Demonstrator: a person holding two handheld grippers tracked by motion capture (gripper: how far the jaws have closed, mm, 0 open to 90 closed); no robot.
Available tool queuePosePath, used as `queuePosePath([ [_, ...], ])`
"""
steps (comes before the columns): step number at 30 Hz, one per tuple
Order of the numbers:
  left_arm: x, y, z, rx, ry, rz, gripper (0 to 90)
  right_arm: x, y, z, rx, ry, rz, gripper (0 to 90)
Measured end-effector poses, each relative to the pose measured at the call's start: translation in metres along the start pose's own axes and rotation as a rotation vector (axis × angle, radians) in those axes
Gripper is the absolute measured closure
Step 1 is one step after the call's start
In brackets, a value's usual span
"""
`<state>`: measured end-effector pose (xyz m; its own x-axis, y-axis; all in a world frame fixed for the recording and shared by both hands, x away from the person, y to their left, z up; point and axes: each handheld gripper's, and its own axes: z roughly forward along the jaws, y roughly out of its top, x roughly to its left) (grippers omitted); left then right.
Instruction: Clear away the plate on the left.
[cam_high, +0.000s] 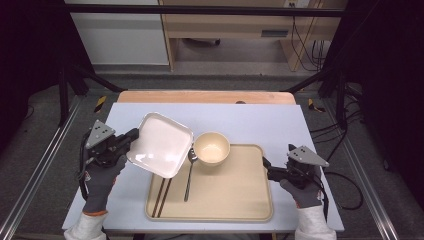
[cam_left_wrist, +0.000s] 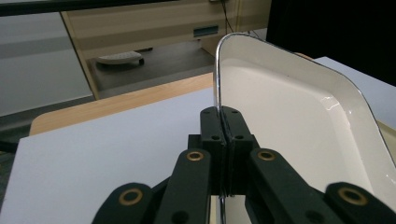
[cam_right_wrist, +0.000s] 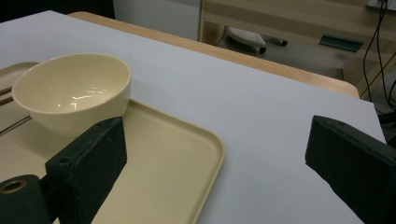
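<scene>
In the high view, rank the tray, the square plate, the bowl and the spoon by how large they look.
1. tray
2. square plate, though it is lifted and tilted in the left tool, so nearer the camera
3. bowl
4. spoon, long but thin

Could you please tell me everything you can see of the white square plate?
The plate is white, glossy and square with rounded corners and a raised rim, looking like ceramic or melamine. It is empty. The left gripper is shut on its rim and holds it tilted, with its far corner over the edge of the tray.
</scene>
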<state>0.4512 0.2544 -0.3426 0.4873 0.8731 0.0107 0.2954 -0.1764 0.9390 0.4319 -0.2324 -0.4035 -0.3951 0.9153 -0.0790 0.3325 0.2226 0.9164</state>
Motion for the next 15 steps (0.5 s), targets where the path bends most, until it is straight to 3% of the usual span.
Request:
queuePosePath([
  [15,-0.040,-0.005,0.022,0.065,-0.065,0.085,89.0,-0.001,0.001,-0.002,-0.012,0.000,0.003,5.8],
])
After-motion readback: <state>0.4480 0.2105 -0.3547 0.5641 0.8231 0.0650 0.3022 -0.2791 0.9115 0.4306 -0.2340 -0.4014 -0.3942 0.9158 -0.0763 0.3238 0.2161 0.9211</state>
